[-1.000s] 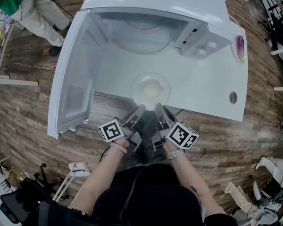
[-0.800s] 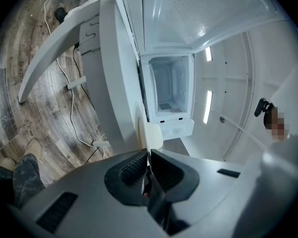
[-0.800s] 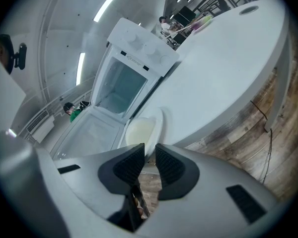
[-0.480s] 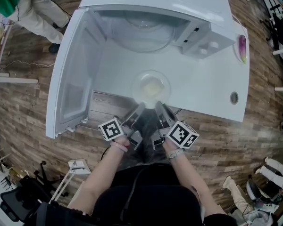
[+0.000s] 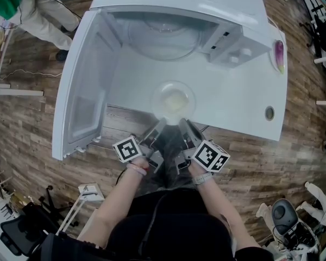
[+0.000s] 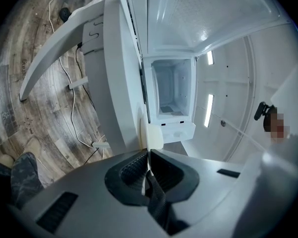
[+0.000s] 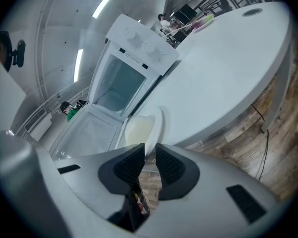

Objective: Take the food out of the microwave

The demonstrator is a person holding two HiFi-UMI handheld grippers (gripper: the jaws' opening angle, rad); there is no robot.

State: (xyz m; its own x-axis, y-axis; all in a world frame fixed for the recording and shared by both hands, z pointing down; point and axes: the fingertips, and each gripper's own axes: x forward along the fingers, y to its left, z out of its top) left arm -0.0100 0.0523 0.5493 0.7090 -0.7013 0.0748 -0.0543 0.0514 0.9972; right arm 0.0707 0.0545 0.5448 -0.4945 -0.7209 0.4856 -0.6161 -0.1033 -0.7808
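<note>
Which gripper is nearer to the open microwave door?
Left. The left gripper holds the bowl on the side toward the door; the right gripper holds it alongside, farther from the door.

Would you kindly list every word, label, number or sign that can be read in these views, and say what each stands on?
No readable words or numbers anywhere.
On the microwave, the control panel: small dark marks, too small to read.
The cubes on the left gripper and right gripper: black-and-white square marker patterns, no letters.
The dish that both hold: no print.
</note>
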